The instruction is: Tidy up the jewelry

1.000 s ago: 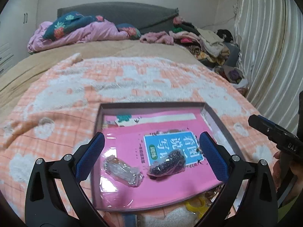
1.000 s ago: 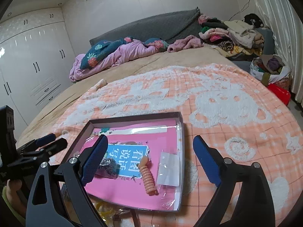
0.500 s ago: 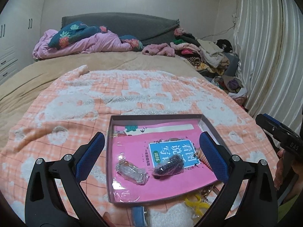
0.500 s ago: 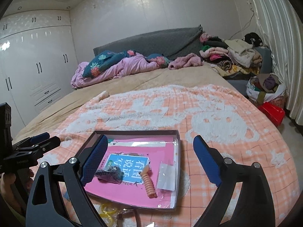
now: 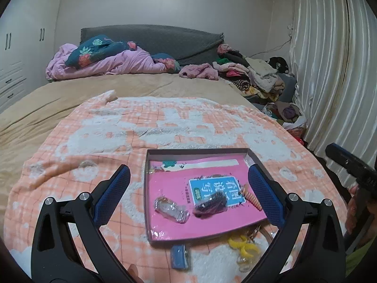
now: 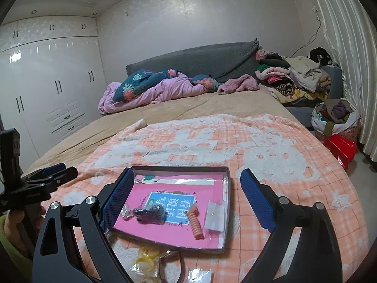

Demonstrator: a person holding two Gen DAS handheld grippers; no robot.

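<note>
Lower centre of frame: shallow tray [image 5: 148, 188] with pink liner holds bagged dark beads [image 5: 211, 204], bagged clear piece [image 5: 170, 210] and orange spiral coil [image 6: 196, 224]; left gripper [image 5: 188, 197] and right gripper [image 6: 185, 200] both spread wide, empty.

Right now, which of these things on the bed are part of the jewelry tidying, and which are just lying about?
Part of the job: tray, dark beads bag, clear bag, orange coil, yellow rings.

Lying about: pink quilt, clothes pile, red bag.
</note>
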